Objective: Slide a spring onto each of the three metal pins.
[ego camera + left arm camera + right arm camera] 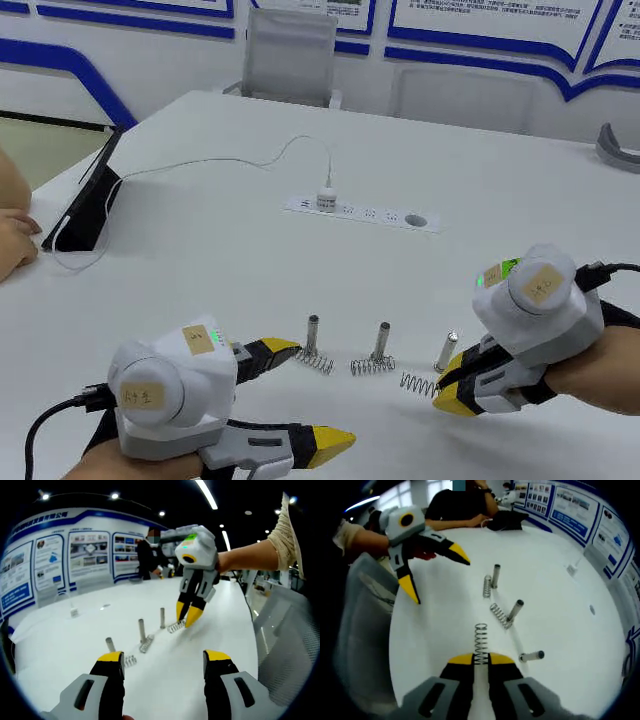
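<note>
Left gripper [325, 392] hangs wide open over the near edge of the bench [200, 250], holding nothing. Right gripper [442, 388] is clamped on the end of a spring [420, 383], with a pin [447, 352] just beside. Risk: a skewed pinch could let that spring ping off, or knock the pin.

Springs [314, 360] beside pins [381, 340], perhaps touching

Three pins [381, 340] upright; spring [372, 366] lying beside each.

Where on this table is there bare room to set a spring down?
Bare tabletop lies between the power strip and the pins, and right of the strip. Crowded: the row of pins and springs between the left gripper and right gripper.
</note>
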Demonstrator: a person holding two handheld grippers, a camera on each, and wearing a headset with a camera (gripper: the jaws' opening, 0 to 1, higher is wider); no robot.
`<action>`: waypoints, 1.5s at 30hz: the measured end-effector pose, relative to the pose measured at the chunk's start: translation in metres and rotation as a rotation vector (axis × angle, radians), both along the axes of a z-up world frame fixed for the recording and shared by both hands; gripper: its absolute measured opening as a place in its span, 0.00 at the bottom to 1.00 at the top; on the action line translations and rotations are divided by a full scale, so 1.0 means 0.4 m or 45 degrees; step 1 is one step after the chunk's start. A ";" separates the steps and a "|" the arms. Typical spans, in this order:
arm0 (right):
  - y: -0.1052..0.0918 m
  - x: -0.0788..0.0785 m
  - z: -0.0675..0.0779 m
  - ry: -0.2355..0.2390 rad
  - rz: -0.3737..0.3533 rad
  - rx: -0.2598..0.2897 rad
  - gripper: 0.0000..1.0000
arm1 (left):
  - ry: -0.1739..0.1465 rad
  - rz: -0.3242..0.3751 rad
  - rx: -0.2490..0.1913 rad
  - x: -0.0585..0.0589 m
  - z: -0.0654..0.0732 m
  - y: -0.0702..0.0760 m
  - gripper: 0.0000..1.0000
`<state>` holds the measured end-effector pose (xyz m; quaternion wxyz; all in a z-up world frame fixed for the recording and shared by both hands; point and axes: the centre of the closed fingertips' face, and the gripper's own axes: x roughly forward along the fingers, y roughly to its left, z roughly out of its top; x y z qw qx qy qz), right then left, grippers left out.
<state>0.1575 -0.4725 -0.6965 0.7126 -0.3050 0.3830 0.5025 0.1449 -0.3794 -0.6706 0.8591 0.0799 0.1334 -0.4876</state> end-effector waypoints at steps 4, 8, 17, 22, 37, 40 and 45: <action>0.023 -0.006 0.014 -0.012 0.045 0.006 0.11 | -0.003 -0.026 0.007 0.000 0.000 -0.013 0.60; 0.049 -0.019 0.025 -0.018 0.092 0.024 0.11 | 0.004 -0.047 -0.014 0.001 0.004 -0.028 0.57; 0.086 -0.038 0.045 -0.038 0.200 0.038 0.12 | -0.004 -0.113 -0.016 -0.010 0.001 -0.062 0.46; 0.094 -0.050 0.046 -0.053 0.275 0.012 0.12 | -0.032 -0.165 0.005 -0.023 0.000 -0.082 0.42; 0.107 -0.085 0.051 -0.061 0.437 -0.035 0.12 | -0.111 -0.248 0.028 -0.046 0.006 -0.108 0.21; 0.107 -0.087 0.053 -0.066 0.459 -0.045 0.12 | -0.122 -0.257 0.037 -0.049 0.005 -0.110 0.18; 0.104 -0.094 0.053 -0.063 0.488 -0.058 0.12 | -0.147 -0.265 0.049 -0.049 0.007 -0.111 0.13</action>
